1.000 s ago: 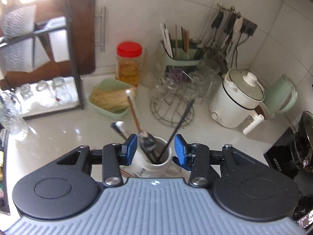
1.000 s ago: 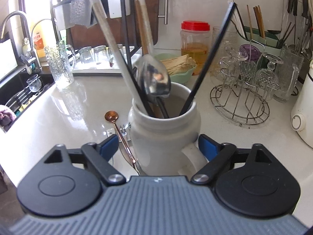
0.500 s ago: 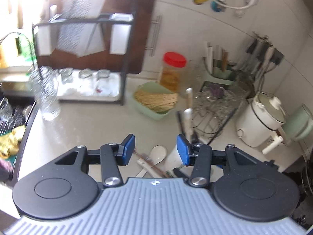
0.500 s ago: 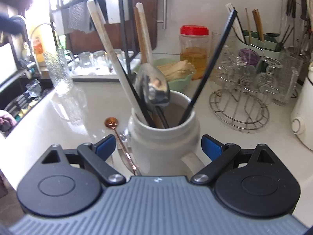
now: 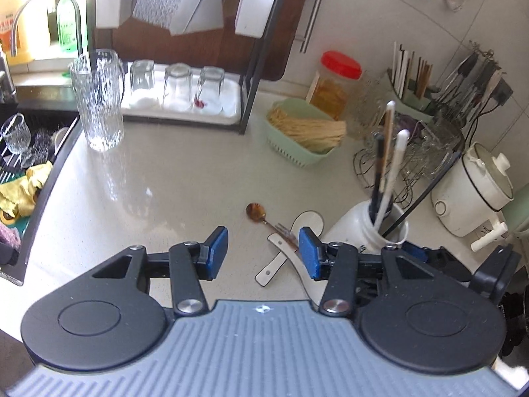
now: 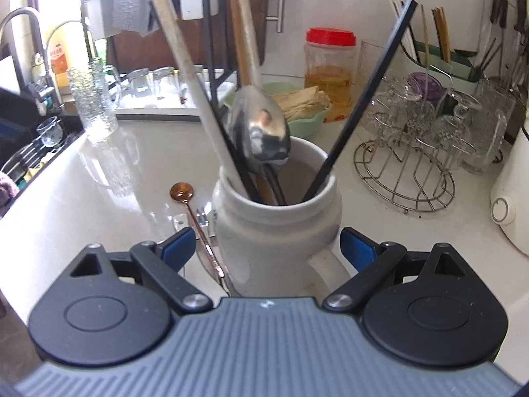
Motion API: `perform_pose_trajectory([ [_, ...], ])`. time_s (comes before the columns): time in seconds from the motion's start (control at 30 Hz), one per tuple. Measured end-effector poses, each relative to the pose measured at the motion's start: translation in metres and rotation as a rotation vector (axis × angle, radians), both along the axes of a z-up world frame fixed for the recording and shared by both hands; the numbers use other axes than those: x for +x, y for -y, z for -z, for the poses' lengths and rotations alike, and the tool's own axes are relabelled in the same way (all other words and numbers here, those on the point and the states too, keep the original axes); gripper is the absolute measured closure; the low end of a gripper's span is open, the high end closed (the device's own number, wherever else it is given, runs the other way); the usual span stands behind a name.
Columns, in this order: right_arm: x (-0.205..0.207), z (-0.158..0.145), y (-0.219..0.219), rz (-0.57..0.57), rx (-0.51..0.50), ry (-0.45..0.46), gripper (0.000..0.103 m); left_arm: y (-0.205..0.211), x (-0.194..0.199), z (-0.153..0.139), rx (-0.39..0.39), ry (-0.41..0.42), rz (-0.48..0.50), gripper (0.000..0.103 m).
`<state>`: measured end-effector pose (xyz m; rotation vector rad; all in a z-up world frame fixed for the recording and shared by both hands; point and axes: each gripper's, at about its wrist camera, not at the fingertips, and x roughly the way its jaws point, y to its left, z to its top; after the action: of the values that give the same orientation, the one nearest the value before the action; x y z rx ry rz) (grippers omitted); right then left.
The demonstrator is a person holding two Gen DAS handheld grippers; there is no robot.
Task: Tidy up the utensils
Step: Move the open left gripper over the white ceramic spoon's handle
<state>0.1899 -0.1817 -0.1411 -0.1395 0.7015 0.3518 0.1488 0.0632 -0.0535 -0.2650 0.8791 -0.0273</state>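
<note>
Partly done, I judge: the white ceramic handled jar [image 6: 276,228] already holds a steel ladle [image 6: 263,135], white-handled utensils and black chopsticks. Left of the jar, a copper spoon [image 5: 256,213], a small fork and a white ceramic soup spoon [image 5: 291,248] lie loose on the counter. The left gripper [image 5: 263,253] hovers open over them; the right gripper [image 6: 267,248] straddles the jar, whether pressing I cannot tell

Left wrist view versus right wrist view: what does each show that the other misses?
Only the left wrist view shows the white ceramic soup spoon lying flat on the counter and the open, empty left gripper above it.

Only the right wrist view shows the large steel spoon standing in the jar, and the right gripper straddling that jar.

Both show the white ceramic jar, the copper teaspoon and the red-lidded plastic jar.
</note>
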Motion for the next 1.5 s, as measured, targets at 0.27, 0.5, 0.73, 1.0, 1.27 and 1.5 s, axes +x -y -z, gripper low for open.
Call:
perform_pose_trajectory([
  [0.27,0.008,0.006,0.004,0.027,0.021,-0.025,0.007,-0.006,0.023,0.030,-0.005,-0.052,0.010,0.044],
  [0.5,0.013,0.007,0.002,0.032,0.043,-0.030,0.007,-0.011,0.046,0.059,-0.029,-0.116,0.026,0.044],
  [0.73,0.015,0.006,-0.002,0.001,0.016,0.005,0.008,-0.008,0.070,0.095,-0.094,-0.174,0.020,0.044],
  [1.0,0.015,0.003,0.002,0.003,0.014,-0.003,0.013,0.003,0.087,0.131,-0.198,-0.247,0.014,0.045],
  [1.27,0.010,0.002,0.012,0.028,0.005,-0.014,0.013,0.014,0.103,0.146,-0.254,-0.256,-0.018,0.052],
  [1.5,0.004,0.003,0.015,0.042,0.005,-0.011,0.013,0.021,0.121,0.149,-0.249,-0.248,0.005,0.066],
])
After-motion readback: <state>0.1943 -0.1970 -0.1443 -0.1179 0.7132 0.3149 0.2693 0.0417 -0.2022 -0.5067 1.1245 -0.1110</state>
